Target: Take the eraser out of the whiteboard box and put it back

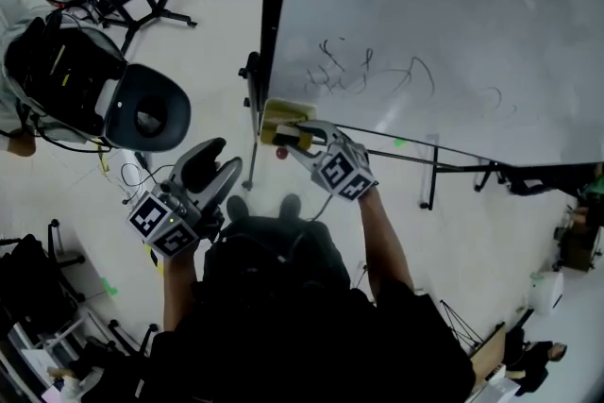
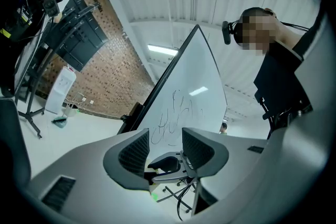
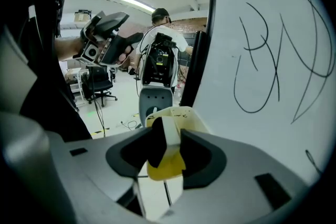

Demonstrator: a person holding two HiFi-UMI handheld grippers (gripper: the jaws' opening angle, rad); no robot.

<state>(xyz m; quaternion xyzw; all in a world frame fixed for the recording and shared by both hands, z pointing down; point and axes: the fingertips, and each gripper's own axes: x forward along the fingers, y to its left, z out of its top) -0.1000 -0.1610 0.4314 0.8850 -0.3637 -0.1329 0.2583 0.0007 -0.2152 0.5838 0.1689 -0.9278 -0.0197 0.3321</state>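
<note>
Two grippers show in the head view, with a black office chair [image 1: 142, 113] off to their left on the pale floor. The left gripper [image 1: 225, 156] points about level toward the board, well apart from the box; its own view shows its jaws standing wide with nothing between them, only the board and the other gripper beyond. Next comes the yellow whiteboard box [image 1: 274, 113], fixed at the lower left corner of the whiteboard [image 1: 453, 24]. The eraser [image 3: 163, 136] stands upright in the mouth of that box, black felt side to the left and white body to the right; whether its lower end rests on the bottom cannot be told. The right gripper [image 1: 293, 139] tilts down onto it, jaws closed on the eraser with a pad against each face. Black scribbles [image 1: 368, 75] cross the board farther right.
</note>
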